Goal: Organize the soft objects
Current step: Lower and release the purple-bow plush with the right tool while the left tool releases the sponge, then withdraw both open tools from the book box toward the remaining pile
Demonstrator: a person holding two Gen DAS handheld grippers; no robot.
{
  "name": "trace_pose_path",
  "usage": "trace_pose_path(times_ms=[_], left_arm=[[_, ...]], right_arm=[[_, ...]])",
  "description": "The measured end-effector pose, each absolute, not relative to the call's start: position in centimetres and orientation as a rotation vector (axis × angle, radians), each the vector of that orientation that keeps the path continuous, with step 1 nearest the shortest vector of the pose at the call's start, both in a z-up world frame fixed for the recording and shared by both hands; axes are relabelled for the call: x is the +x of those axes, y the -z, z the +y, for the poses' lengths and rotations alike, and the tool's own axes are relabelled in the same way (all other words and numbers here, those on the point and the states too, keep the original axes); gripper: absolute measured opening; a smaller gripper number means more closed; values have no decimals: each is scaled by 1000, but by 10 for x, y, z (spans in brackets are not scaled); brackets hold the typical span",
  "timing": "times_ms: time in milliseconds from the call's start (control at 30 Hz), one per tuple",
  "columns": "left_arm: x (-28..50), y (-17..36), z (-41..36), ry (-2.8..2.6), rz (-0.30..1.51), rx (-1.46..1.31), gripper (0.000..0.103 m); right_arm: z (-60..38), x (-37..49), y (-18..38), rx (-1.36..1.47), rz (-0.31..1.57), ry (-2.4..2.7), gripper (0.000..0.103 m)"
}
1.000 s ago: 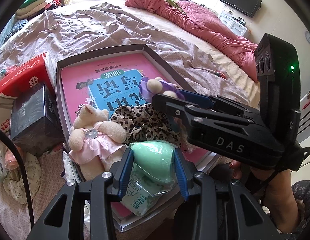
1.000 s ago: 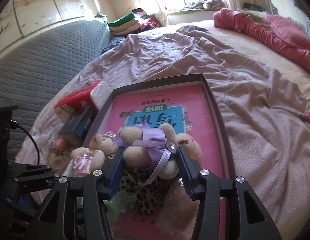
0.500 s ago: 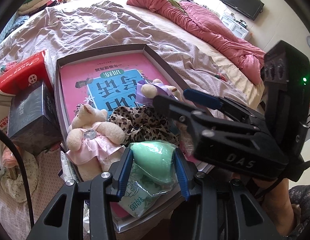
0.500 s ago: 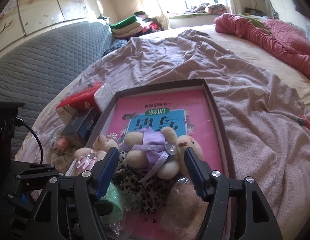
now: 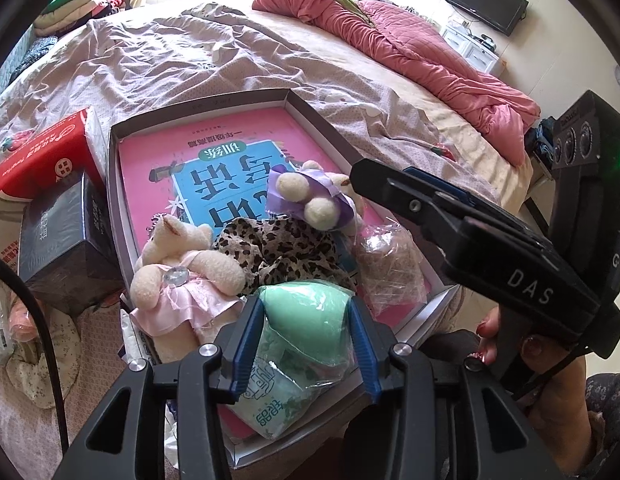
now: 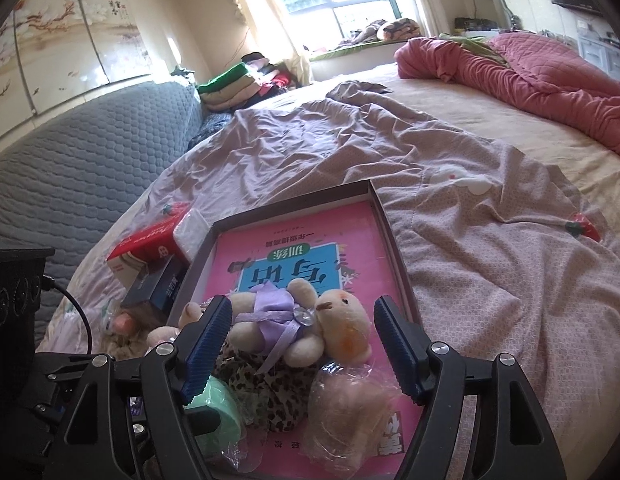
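My left gripper is matte black plastic with two angular arms, each tipped by a ribbed blue pad, and a round silver screw sits at each arm joint. A thin black cable curves past its left side. My right gripper has the same black frame, blue ribbed pads and silver screws. Seen from the left wrist, its body carries white letters "DAS", three round ports and a small green light. The hand on its handle has dark red nail polish, with a dark floral sleeve nearby.
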State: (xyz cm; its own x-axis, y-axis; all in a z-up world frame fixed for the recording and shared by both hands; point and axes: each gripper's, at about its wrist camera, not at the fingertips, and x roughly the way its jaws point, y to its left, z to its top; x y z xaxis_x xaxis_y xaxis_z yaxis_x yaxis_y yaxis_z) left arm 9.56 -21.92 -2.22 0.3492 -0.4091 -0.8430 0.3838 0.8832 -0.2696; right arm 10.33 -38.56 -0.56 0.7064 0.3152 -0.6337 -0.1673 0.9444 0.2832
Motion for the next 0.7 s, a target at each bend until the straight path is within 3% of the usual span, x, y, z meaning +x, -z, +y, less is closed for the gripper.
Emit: trace_pose_path(times_ms=[300, 500, 700], left_arm=[[95, 17, -219, 521, 1088, -20, 52], [92, 10, -216, 525, 1065, -17, 66], [86, -2, -211, 496, 1026, -8, 68]], right_arm=[[-392, 100, 2, 229, 722, -242, 75], [-392, 97, -2, 221, 711, -234, 75], [-387, 92, -10, 169, 687, -187, 76]])
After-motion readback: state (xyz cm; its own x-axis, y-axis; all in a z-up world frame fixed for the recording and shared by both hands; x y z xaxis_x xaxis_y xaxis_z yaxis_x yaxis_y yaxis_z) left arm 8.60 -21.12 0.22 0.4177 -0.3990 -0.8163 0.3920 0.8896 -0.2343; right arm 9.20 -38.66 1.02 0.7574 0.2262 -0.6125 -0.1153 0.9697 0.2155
